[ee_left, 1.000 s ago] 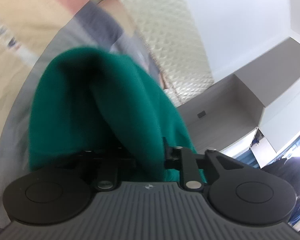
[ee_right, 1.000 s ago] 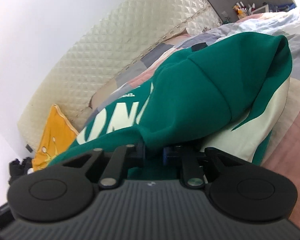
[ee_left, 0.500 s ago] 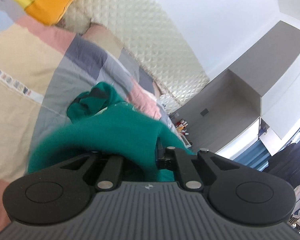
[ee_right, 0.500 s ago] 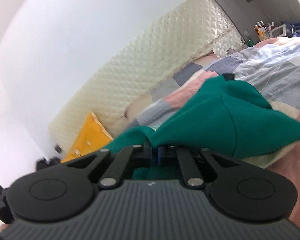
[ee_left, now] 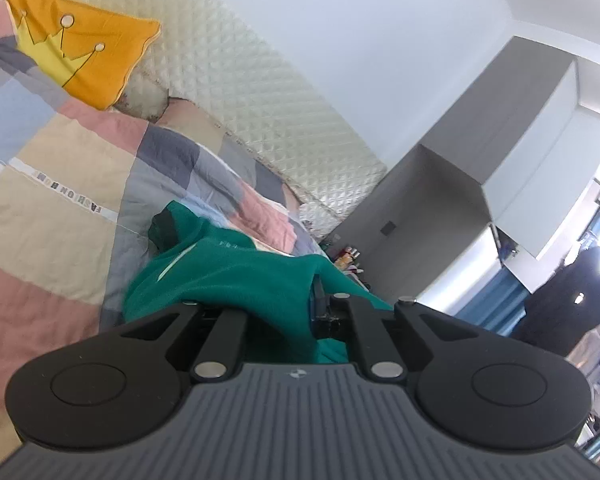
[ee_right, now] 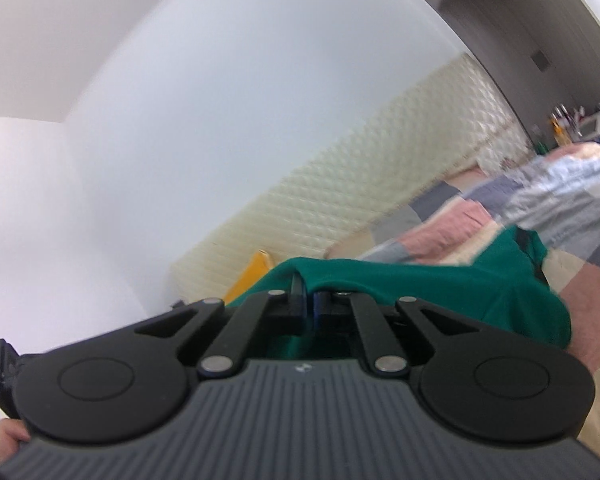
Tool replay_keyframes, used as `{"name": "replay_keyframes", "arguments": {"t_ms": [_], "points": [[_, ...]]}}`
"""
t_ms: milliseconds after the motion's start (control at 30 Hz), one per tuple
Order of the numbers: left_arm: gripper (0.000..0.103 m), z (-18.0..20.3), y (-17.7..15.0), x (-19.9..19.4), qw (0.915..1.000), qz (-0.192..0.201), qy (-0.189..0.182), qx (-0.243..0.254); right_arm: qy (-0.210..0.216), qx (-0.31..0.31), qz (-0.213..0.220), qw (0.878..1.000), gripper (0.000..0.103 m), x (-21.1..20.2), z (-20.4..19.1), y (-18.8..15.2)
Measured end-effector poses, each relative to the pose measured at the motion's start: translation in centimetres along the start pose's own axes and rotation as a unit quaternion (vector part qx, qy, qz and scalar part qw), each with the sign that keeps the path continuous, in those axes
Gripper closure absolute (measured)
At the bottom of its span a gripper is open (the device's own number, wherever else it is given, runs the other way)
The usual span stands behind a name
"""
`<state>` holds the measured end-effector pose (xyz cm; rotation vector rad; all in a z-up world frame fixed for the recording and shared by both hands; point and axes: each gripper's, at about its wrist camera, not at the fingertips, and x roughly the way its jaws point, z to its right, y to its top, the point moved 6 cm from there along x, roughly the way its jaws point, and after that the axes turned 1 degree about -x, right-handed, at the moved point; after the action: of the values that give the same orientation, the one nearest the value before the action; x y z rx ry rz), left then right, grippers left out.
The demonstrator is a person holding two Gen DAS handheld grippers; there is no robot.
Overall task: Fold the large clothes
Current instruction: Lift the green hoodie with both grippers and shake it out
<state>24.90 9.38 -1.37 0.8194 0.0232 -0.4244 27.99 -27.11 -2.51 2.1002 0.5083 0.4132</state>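
White walls and a cream quilted headboard (ee_left: 260,92) frame a bed covered by a patchwork quilt (ee_left: 60,168) of pink, beige, grey and pale-blue blocks. Grey built-in cabinets (ee_left: 500,148) close the far corner, with blue curtains (ee_left: 488,300) below them beside a bright window. An orange cushion (ee_left: 76,52) bearing a yellow crown motif leans on the headboard. Across the quilt lies the large green sweatshirt (ee_left: 236,276), one end raised off the bed and the rest trailing back over the covers (its dark collar end rests farthest from the cameras). The left gripper (ee_left: 284,312) is clamped on a bunch of green cloth; the right gripper (ee_right: 308,304) is likewise pinched tight on another part of the same garment, with fabric draped over its jaws. Judged from the loose, bunched cloth, folding is at an early stage: the garment is lifted at two points, but no flat, squared fold is visible yet. Legible writing: a white strip on the quilt (ee_left: 68,196) reads "FASHION HOME", seen inverted; small lettering on the sweatshirt is too blurred to read.
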Motion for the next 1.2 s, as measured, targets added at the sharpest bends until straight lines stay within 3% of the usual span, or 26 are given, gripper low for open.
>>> {"name": "replay_keyframes", "arguments": {"t_ms": [100,200,367,467,567,633,667,733,767,933,1100,1200], "points": [[0.093,1.1,-1.5,-3.7,0.9999,0.004,-0.014,0.000,0.015,0.007,0.016,1.000,0.097,-2.7,-1.3,0.2],[0.093,1.2,-3.5,-5.7,0.9999,0.002,-0.005,0.016,0.012,0.013,0.006,1.000,0.097,-4.2,-1.4,-0.9],[0.092,-2.3,-6.8,-4.5,0.9997,-0.011,0.017,-0.016,-0.026,0.069,-0.066,0.995,0.097,-2.5,1.2,-4.6],[0.092,-4.7,-8.2,-3.6,0.9987,-0.018,0.027,-0.039,-0.058,0.064,-0.111,0.990,0.095,-0.5,2.3,-6.7],[0.092,-6.8,-9.0,-2.7,0.9972,-0.032,0.040,-0.054,-0.055,0.067,-0.148,0.985,0.093,1.1,2.2,-8.6],[0.091,-8.0,-9.3,-2.2,0.9958,-0.040,0.038,-0.072,-0.053,0.056,-0.167,0.983,0.085,2.1,1.6,-9.7],[0.091,-8.6,-9.5,-2.1,0.9949,-0.044,0.036,-0.083,-0.050,0.051,-0.175,0.982,0.067,2.4,1.2,-10.0],[0.086,-9.5,-9.9,-1.7,0.9928,-0.057,0.040,-0.097,-0.040,0.047,-0.195,0.979,0.043,2.9,0.5,-11.1],[0.085,-9.9,-10.0,-1.3,0.9917,-0.064,0.045,-0.102,-0.038,0.046,-0.207,0.977,0.038,3.2,0.2,-11.5],[0.066,-11.0,-10.6,-0.4,0.9885,-0.084,0.063,-0.108,-0.076,0.003,-0.272,0.959,0.035,4.0,0.4,-13.9],[0.061,-10.9,-10.9,-0.2,0.9880,-0.091,0.078,-0.098,-0.106,-0.011,-0.303,0.947,0.034,3.8,0.8,-15.6],[0.061,-10.7,-11.1,-0.4,0.9884,-0.089,0.085,-0.088,-0.106,-0.012,-0.300,0.948,0.034,3.3,0.8,-15.4]]}}
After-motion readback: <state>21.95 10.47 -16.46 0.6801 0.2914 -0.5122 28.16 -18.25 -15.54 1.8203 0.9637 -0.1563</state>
